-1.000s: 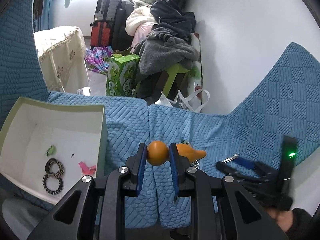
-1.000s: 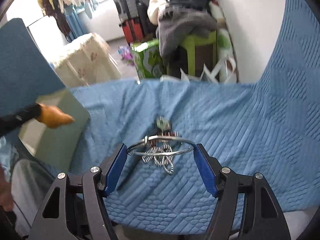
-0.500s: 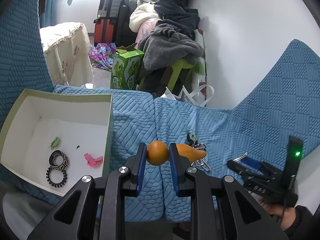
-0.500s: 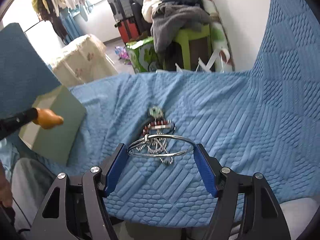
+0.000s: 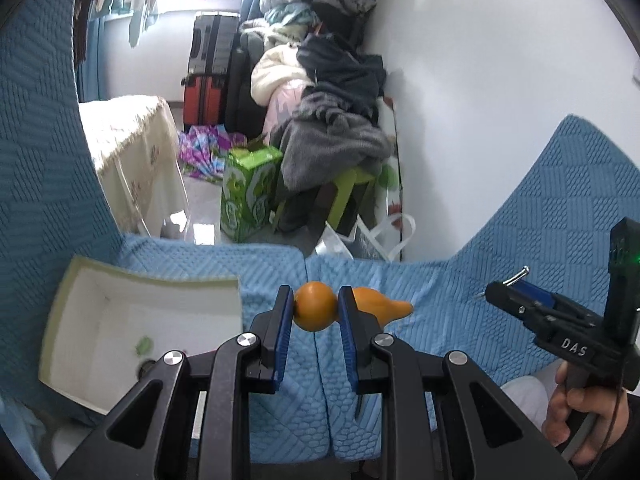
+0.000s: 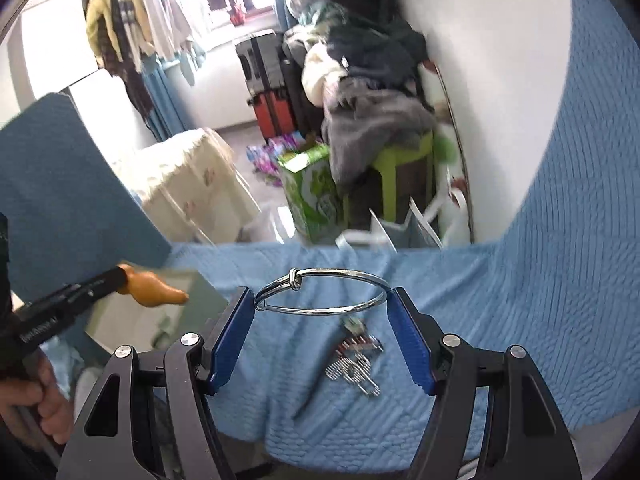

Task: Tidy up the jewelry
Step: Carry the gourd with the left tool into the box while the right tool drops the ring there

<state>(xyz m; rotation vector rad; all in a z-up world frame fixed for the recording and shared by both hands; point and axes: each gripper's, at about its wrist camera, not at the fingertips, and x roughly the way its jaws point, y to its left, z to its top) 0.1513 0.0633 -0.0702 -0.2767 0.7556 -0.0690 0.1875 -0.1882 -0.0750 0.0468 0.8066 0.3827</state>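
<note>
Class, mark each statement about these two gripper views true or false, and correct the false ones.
1. The left gripper is shut on the orange gourd pendant. True.
2. The right gripper hangs open with nothing in it. False: it is shut on the silver bangle.
3. The white box lies to the left of the left gripper. True.
4. The leftover jewelry pile sits inside the white box. False: it lies on the blue cover.
</note>
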